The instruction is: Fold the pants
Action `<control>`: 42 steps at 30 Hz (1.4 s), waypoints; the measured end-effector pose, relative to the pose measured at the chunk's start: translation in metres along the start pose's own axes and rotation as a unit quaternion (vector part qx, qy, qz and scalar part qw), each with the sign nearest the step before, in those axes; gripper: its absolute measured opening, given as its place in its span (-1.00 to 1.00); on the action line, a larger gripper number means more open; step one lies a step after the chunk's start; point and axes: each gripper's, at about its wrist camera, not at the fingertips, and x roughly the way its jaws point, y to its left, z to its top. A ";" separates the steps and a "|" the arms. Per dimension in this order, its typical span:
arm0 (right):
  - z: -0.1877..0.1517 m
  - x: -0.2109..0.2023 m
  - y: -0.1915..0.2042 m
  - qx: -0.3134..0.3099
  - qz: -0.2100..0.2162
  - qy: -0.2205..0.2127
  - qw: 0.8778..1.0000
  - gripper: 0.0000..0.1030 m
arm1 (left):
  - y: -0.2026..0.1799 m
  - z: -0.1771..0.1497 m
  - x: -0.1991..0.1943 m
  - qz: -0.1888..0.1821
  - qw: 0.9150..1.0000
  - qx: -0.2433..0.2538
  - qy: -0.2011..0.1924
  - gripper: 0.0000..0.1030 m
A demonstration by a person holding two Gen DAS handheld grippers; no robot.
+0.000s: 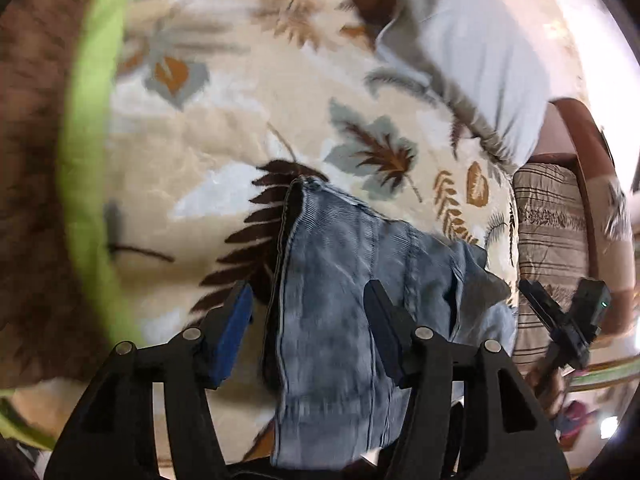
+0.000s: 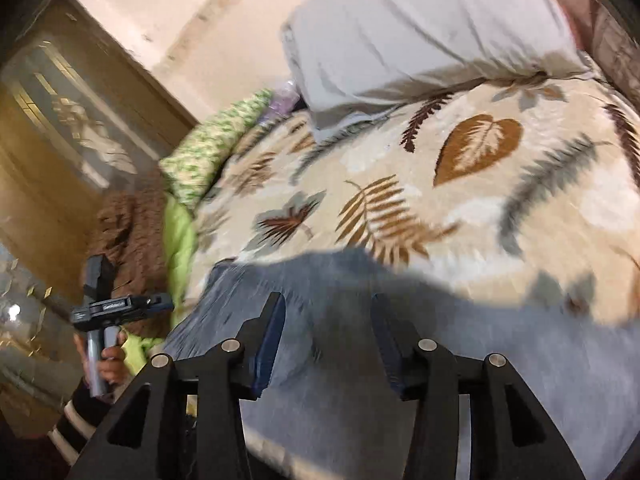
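Jeans (image 1: 340, 280) lie on leaf-print blanket (image 1: 208, 148), pillow (image 2: 424, 28) at far end. Left gripper (image 1: 310, 320) & right gripper (image 2: 328, 336) both spread wide, empty.

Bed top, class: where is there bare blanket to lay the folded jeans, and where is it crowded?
Free: the leaf-print blanket between the jeans and the grey pillow. Crowded: the near edge under the jeans, and the left side by the green patterned bundle.

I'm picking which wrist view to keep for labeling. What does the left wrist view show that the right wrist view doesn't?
Only the left: the jeans' hem and the striped cushion.
Only the right: the wooden door and the green patterned bundle.
Both: the jeans on the leaf-print blanket, the grey pillow, and each gripper, left gripper and right gripper, with jaws open over the denim.
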 end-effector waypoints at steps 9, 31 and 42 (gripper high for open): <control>0.019 0.088 -0.024 0.002 -0.019 0.097 0.995 -0.03 | 0.007 0.009 0.036 -0.065 0.996 0.001 0.068 0.33; 0.027 0.142 0.001 -0.146 -0.173 0.074 0.971 -0.79 | -0.038 0.000 0.042 0.108 0.987 0.113 -0.038 -0.90; -0.021 -0.048 -0.051 0.024 -0.100 -0.059 0.993 -0.21 | -0.061 -0.060 -0.059 0.033 0.992 0.076 -0.096 -0.04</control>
